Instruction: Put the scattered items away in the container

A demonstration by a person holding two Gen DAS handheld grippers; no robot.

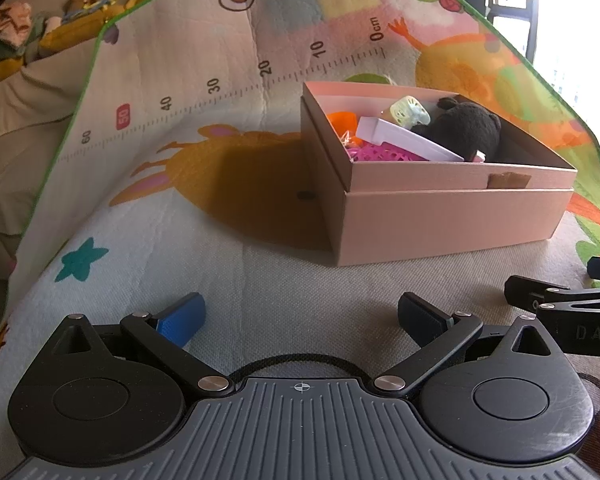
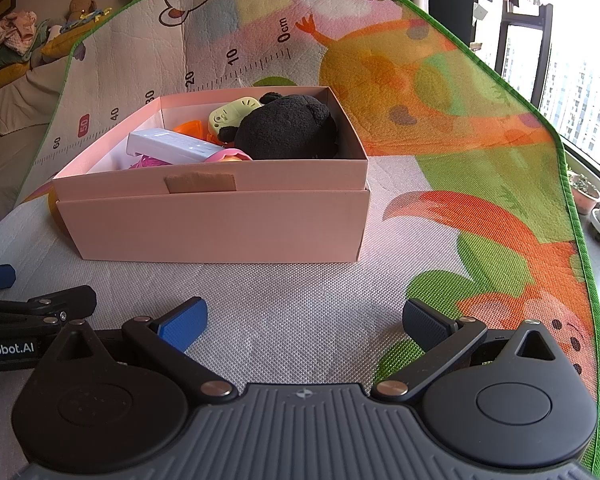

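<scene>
The pink box [image 2: 220,224] brims with toys; each hand-held gripper [image 1: 300,320] [image 2: 304,320] gapes wide, empty.

Mat [image 2: 260,300] ruler: 0cm–60; left gripper [image 2: 4,312]: "nRobot.AI".

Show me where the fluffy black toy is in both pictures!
Left wrist view: the black plush toy sits upper right, in the far right of the pink box.
Right wrist view: black plush toy sits upper centre, in the box's back right corner.
Shared landmark: brown tape patch on the box's front wall.
</scene>
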